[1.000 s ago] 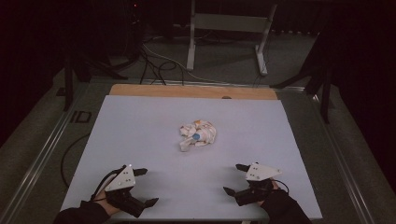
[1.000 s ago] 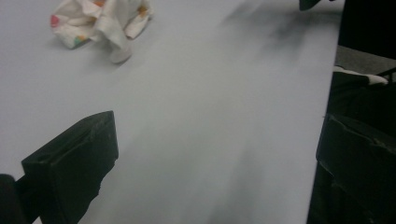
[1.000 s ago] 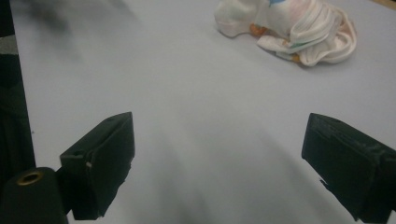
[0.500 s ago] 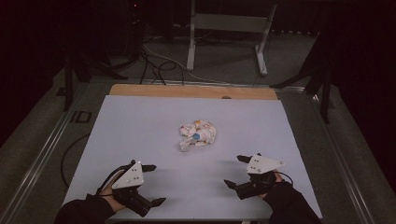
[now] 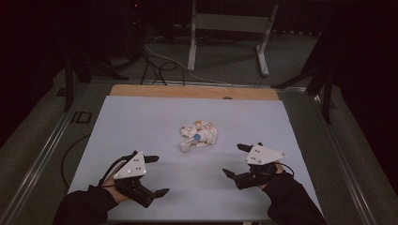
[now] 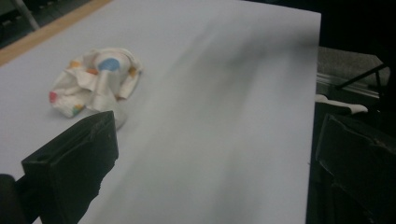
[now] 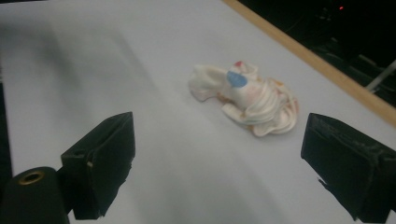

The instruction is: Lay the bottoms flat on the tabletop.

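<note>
While my left tool (image 5: 157, 176) and right tool (image 5: 236, 160) gape wide and empty above the worktop (image 5: 141, 122), the crumpled patterned cloth (image 5: 198, 135) lies ahead, between them, untouched.

Soft crumpled cloth (image 5: 198, 135), white, printed; matt smooth sheet on desk (image 5: 141, 122); bare wood strip (image 5: 164, 91) at 12 o'clock.

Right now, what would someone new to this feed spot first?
The crumpled white cloth with coloured spots, one of them blue, lies alone near the middle of the pale table. Nearer the person, the left claw and right claw sit open on either side of it, both apart from the cloth, with nothing held.
</note>
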